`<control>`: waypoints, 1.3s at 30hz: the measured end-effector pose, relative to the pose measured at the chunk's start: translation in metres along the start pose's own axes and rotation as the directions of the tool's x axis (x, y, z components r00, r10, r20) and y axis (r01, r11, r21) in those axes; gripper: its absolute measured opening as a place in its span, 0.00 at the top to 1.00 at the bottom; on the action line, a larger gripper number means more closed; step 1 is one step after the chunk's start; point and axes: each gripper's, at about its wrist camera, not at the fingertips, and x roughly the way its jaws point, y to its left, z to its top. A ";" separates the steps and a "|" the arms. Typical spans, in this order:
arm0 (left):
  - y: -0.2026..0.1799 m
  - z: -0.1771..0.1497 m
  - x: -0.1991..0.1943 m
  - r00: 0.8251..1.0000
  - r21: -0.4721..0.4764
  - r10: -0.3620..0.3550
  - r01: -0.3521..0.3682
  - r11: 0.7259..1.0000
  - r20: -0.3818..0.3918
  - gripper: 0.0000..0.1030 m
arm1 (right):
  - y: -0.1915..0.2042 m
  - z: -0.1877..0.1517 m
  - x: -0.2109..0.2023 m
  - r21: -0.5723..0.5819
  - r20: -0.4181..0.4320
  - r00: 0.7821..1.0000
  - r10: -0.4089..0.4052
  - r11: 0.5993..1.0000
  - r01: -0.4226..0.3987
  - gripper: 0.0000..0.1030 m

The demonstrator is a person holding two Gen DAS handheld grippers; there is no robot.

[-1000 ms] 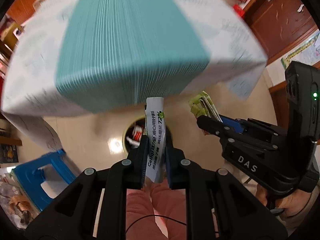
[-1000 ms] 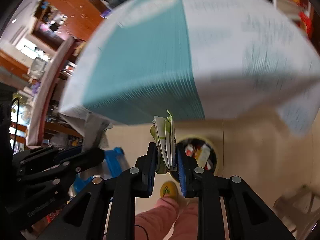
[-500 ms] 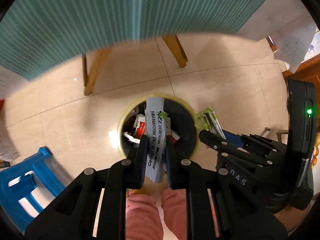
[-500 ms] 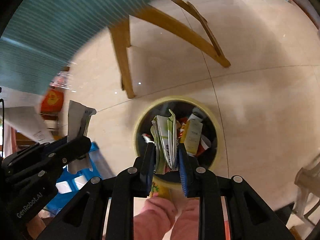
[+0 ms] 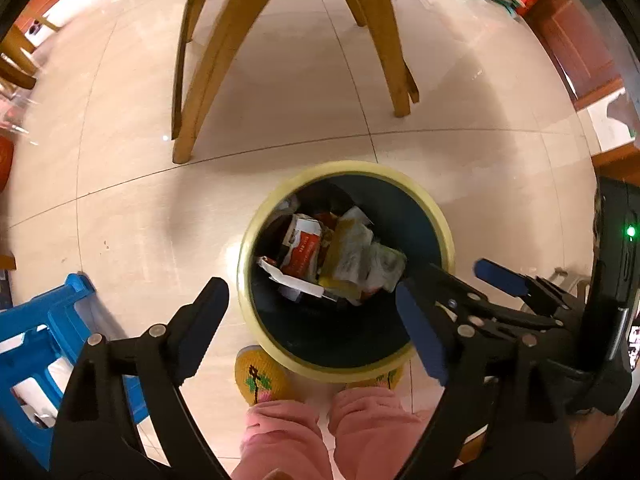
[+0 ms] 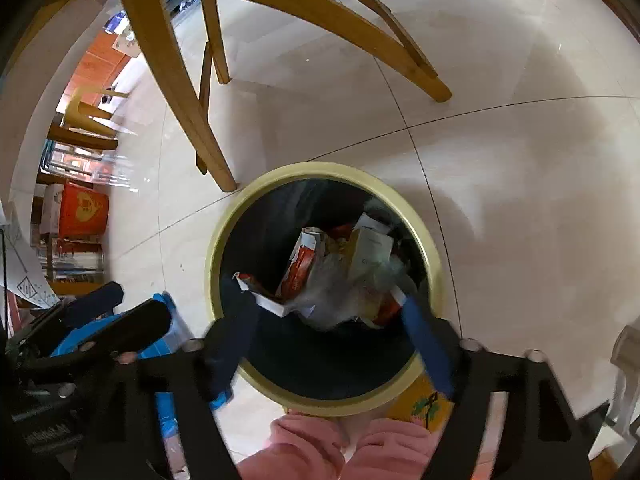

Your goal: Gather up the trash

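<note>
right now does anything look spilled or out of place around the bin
Nothing stands out. The trash bin stands upright on the floor, wrappers all inside it, none visible outside. Both the left gripper and right gripper are open and empty above it.

Left gripper (image 5: 308, 316) spread wide and empty above a yellow-rimmed trash bin (image 5: 434, 212) holding crumpled wrappers (image 5: 336, 256). Right gripper (image 5: 452, 292), also spread, just beside it. Blue stool (image 5: 36, 332) at left.

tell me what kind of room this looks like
Probably a home dining or living area: glossy beige floor tiles, wooden furniture legs, a yellow-rimmed waste bin full of wrappers, and a blue plastic stool.
</note>
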 end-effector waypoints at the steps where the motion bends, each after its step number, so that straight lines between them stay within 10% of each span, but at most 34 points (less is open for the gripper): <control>1: 0.001 0.000 0.000 1.000 0.000 0.005 -0.005 1.000 0.005 0.19 | 0.001 0.001 -0.002 -0.006 0.002 1.000 -0.003 1.000 0.003 0.19; 19: -0.008 0.005 -0.089 0.993 -0.035 0.031 -0.027 0.999 0.117 0.19 | 0.027 0.002 -0.073 -0.042 0.040 0.999 -0.016 0.999 0.018 0.17; 39: -0.025 0.034 -0.335 0.951 -0.076 0.075 -0.055 0.996 0.298 0.19 | 0.108 0.032 -0.312 -0.148 0.205 0.979 0.008 0.989 0.023 0.15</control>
